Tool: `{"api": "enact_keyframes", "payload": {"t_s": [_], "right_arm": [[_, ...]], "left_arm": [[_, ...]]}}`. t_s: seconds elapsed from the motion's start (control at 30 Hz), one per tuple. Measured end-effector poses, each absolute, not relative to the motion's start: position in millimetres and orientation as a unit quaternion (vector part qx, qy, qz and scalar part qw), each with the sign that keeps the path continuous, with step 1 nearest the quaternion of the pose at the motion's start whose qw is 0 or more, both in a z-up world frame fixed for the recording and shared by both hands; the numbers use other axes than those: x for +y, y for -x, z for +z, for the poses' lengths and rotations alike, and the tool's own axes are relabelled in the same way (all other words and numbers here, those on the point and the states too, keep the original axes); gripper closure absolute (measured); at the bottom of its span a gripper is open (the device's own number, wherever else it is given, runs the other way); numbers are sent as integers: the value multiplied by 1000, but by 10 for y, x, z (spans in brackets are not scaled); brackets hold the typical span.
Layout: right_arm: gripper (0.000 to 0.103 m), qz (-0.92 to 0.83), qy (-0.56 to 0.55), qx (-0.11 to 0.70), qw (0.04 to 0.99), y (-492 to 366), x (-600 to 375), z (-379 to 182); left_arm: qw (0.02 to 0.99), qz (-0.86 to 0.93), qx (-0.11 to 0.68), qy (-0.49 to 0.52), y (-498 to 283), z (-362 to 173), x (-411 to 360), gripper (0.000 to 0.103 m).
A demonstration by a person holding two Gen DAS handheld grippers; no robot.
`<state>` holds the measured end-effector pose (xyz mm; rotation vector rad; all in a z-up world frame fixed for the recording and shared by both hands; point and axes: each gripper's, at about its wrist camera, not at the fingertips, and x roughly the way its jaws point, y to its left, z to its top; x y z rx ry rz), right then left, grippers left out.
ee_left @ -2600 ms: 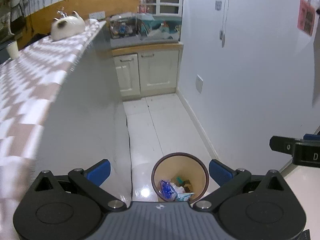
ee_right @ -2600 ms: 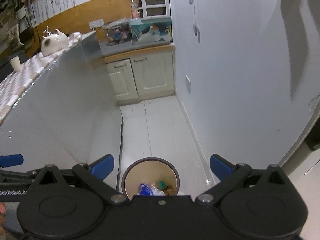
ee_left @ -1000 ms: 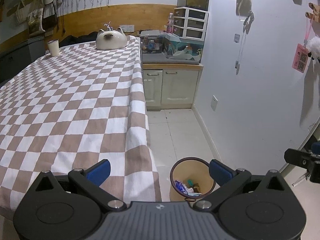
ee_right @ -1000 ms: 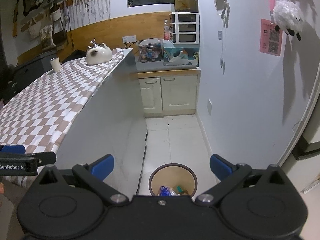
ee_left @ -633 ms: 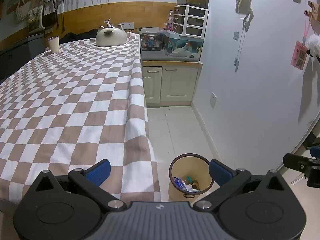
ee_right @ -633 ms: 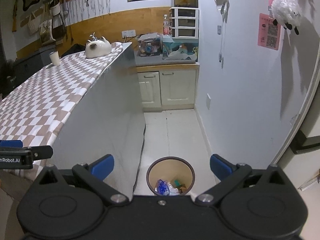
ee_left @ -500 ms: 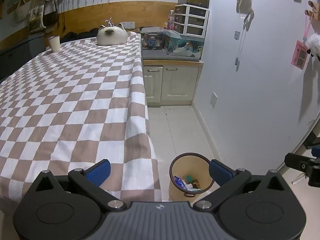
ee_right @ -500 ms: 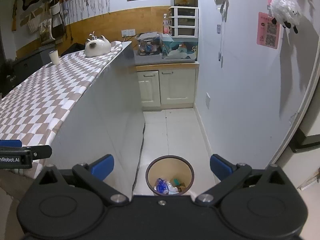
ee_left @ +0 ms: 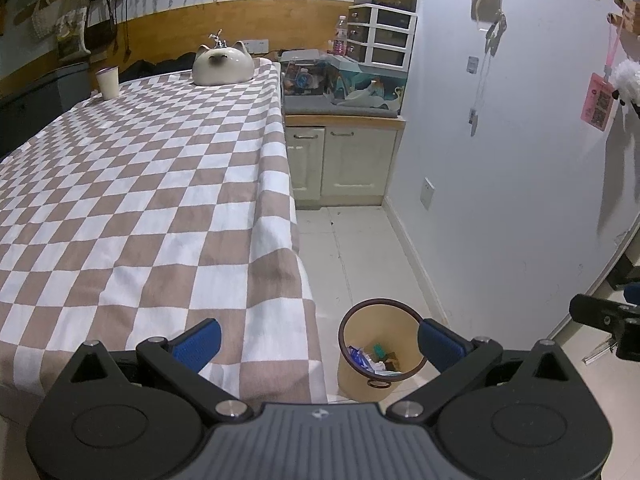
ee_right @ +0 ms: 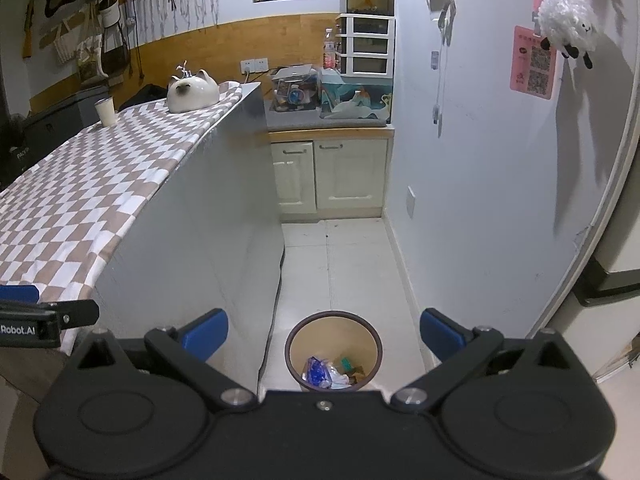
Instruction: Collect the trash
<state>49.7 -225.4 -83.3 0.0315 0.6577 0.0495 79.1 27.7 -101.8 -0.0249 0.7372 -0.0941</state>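
1. Both cameras sit higher and further back than 2.6 s ago: then the views looked almost straight down on the trash bin (ee_right: pixel 333 350); now the whole checkered tablecloth (ee_left: pixel 140 200) shows in the left wrist view. Little change over the last half second.
2. Left gripper (ee_left: pixel 318 338): fingers spread wide, nothing between the blue pads (ee_left: pixel 199 340). It hangs over the near edge of the table, and the bin is low and just right of centre between the fingers.
3. Right gripper (ee_right: pixel 324 332): fingers also wide apart, empty. The bin sits on the floor directly ahead and below, centred between the fingers, in the aisle beside the table's side panel.
4. Bin contents: a blue wrapper (ee_right: pixel 316 370), white crumpled bits and a small teal item. So some trash is already in.
5. Left on the tabletop, far ahead of the left gripper: a cat-shaped ceramic piece (ee_left: pixel 223 63) and a paper cup (ee_left: pixel 108 83). No loose litter visible on the cloth or the floor tiles.
6. Judgement: the task looks finished or nearly so. The cup is the only candidate left, and I can't tell whether it counts as trash.
7. If it does, the next move is a long reach forward-left across the table.
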Motion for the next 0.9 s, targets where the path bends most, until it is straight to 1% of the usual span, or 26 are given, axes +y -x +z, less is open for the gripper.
{"api": "enact_keyframes", "payload": {"t_s": [0.23,0.9], "right_arm": [[0,21,-16,315,949,-450,-2243,-900],[0,19,-21,312,950,-408,-2248,-962]], "left_arm": [[936,-56,347,6,-748,-1019,265,0],[938,-58,343,-2,-703,-1039,236,0]]}}
